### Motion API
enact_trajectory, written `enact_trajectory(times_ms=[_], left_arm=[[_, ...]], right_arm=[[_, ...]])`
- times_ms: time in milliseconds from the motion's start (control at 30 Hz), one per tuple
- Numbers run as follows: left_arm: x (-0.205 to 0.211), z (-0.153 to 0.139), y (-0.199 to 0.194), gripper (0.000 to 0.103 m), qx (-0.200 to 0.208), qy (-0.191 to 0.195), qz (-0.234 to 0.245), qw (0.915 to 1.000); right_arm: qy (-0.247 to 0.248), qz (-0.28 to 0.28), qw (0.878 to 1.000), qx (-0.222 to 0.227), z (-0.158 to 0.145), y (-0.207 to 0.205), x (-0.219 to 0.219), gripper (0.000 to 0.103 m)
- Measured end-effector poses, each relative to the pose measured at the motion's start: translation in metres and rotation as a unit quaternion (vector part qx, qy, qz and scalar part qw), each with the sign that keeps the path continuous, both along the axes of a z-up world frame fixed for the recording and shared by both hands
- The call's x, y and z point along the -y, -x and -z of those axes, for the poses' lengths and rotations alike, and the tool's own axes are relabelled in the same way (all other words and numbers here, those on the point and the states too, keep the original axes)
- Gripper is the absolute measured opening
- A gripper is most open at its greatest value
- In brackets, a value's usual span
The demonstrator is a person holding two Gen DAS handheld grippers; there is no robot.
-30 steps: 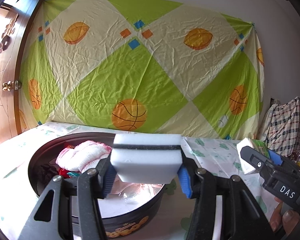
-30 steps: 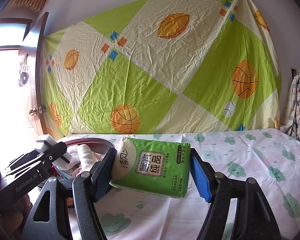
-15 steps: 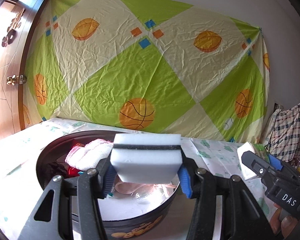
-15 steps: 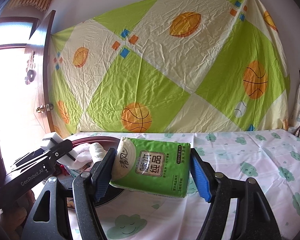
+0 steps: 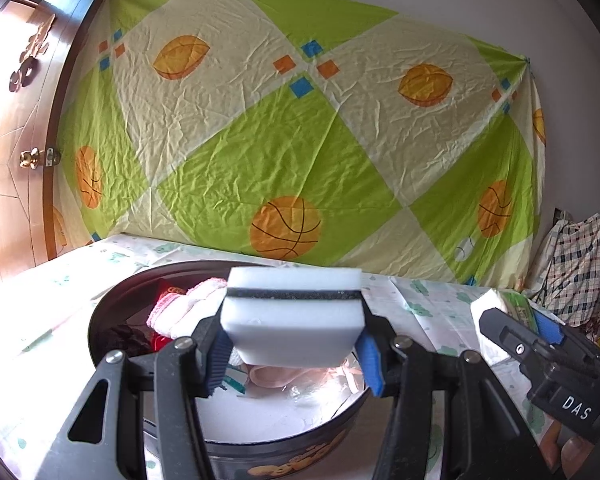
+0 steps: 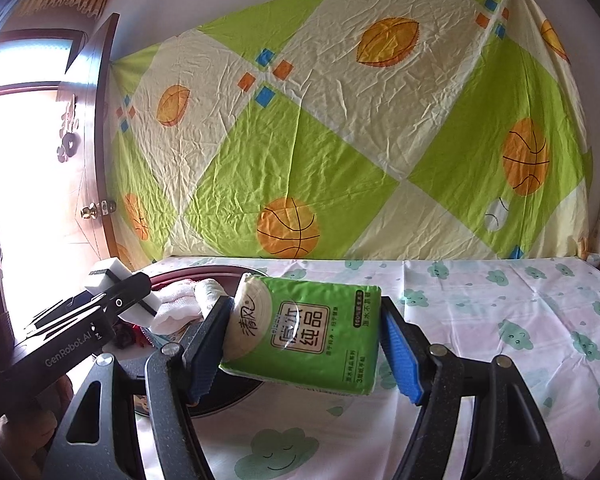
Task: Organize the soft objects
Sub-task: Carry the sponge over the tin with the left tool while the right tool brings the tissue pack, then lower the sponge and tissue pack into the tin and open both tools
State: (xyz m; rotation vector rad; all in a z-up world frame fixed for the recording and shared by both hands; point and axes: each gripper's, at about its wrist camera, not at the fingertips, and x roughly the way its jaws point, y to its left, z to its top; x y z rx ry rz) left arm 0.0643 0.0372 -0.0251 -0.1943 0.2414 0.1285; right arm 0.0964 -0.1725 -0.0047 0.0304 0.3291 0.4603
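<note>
While over tin: sponge, gripped.

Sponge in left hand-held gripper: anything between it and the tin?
Nothing visible. The sponge hangs clamped over the round tin, whose mouth is open. A pink-and-white cloth and other soft items fill its left side; the shiny floor below the sponge looks bare.

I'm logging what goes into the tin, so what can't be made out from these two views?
- Left wrist view: much of the round tin's contents; the white sponge in the left tongs covers them.
- Left wrist view: the dark and red items beside the pink-edged towel; shadowed, unidentifiable.
- Right wrist view: tin interior; the green tissue pack in the right tongs blocks it.
- Tissue pack's small print: unreadable.
</note>
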Motion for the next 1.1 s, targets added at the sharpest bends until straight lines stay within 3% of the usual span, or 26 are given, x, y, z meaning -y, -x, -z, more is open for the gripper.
enact_trajectory(times_ms=[467, 767, 1100], left_arm=[[-0.039, -0.012, 0.008, 0.053, -0.009, -0.004, -0.024, 0.9997], [-0.078, -0.019, -0.014, 0.053, -0.072, -0.013, -0.047, 0.9962], [-0.095, -0.011, -0.050, 0.053, -0.157, -0.008, -0.032, 0.9871]], right_arm=[[-0.009, -0.044, 0.999, -0.008, -0.010, -0.009, -0.023, 0.073], [-0.020, -0.094, 0.994, -0.053, -0.029, -0.045, -0.061, 0.073], [0.016, -0.126, 0.987, -0.102, -0.022, -0.074, -0.114, 0.073]])
